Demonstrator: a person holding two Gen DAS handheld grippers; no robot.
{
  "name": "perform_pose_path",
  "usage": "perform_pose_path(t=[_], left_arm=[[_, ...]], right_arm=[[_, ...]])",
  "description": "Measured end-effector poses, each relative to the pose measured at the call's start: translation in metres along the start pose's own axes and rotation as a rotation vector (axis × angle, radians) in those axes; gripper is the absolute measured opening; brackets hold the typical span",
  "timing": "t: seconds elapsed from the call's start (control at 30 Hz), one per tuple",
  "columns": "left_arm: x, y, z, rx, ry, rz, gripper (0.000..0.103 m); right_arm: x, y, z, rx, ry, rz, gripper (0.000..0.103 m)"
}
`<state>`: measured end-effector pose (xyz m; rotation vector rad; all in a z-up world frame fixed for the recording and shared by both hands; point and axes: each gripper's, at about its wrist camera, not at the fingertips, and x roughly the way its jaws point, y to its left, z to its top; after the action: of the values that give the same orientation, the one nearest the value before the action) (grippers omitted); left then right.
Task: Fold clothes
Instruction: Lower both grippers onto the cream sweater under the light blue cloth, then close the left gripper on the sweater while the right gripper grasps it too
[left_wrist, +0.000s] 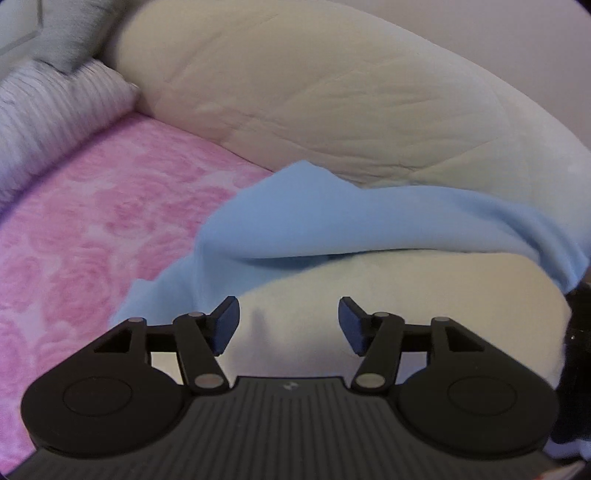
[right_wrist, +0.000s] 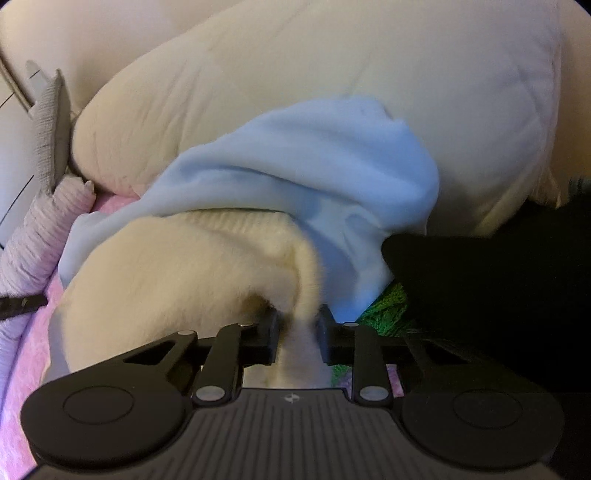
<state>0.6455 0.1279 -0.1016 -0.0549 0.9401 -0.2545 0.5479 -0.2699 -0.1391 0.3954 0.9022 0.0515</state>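
Right claw (right_wrist: 297, 334) pinching fold of cream fleece (right_wrist: 166, 277); left claw (left_wrist: 289, 325) open, empty, above same fleece, blue cloth (left_wrist: 332, 221) beyond. No legible writing.

Both wrist views close, angled down over bed; share cream fleece (left_wrist: 406, 314) (right_wrist: 166, 277), blue cloth (left_wrist: 332, 221) (right_wrist: 295, 166).

fuzzy cream fleece garment (right_wrist: 177, 280): soft, napped, matt | smooth pale-blue knit cloth (left_wrist: 332, 218): matt | pink rose-patterned plush bedspread (left_wrist: 110, 206): velvety | cream quilted duvet (left_wrist: 314, 85): stitched, creased | black plastic left gripper (left_wrist: 289, 325): matt, ribbed body, shiny metal pins
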Motion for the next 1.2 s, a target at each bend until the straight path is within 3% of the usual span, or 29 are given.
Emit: perform_pose_path(t=[0.13,0.2,0.3,0.4,0.43,0.47,0.5,0.53,0.57,0.6,0.73,0.87,1.07,1.2], left_arm=[[0.016,0.0,-0.004,-0.04,0.07,-0.128,0.062],[0.015,-0.003,-0.011,-0.051,0.074,-0.208,0.084],[0.014,-0.019,-0.024,0.034,0.084,-0.23,0.097],[0.024,-0.037,-0.034,0.148,0.09,-0.196,0.098],[0.028,-0.04,-0.034,0.163,0.086,-0.182,0.097],[0.03,-0.041,-0.034,0.158,0.071,-0.177,0.08],[0.031,-0.042,-0.033,0.15,0.057,-0.172,0.051],[0.028,-0.041,-0.031,0.132,0.048,-0.157,0.038],[0.025,-0.039,-0.029,0.113,0.04,-0.146,0.023],[0.02,-0.034,-0.029,0.096,0.033,-0.149,0.018],[-0.007,-0.03,-0.043,0.085,0.01,-0.151,0.011],[-0.046,-0.03,-0.059,0.072,-0.024,-0.141,0.01],[-0.104,-0.005,-0.106,-0.073,-0.026,-0.114,0.01],[-0.089,0.007,-0.131,-0.167,-0.009,-0.133,0.016]], right_arm=[[-0.009,-0.003,0.002,0.018,-0.023,0.038,0.024],[-0.002,-0.005,0.006,0.021,0.003,0.038,0.028],[0.004,-0.004,0.009,0.026,0.012,0.049,0.04],[0.01,-0.002,0.006,0.033,0.024,0.046,0.045],[0.016,-0.003,0.005,0.042,0.035,0.047,0.045],[0.018,-0.005,0.004,0.052,0.039,0.052,0.045],[0.019,-0.006,0.005,0.061,0.041,0.06,0.043],[0.02,-0.007,0.005,0.069,0.043,0.068,0.041],[0.017,-0.002,0.005,0.046,0.038,0.056,0.031],[0.014,0.003,0.006,0.023,0.034,0.043,0.022],[-0.017,0.018,0.003,-0.01,-0.021,0.075,0.016],[-0.051,0.043,0.0,-0.07,-0.052,0.205,0.014],[-0.084,0.097,-0.01,-0.212,-0.008,0.404,0.014],[-0.067,0.111,-0.028,-0.263,0.061,0.327,0.014]])
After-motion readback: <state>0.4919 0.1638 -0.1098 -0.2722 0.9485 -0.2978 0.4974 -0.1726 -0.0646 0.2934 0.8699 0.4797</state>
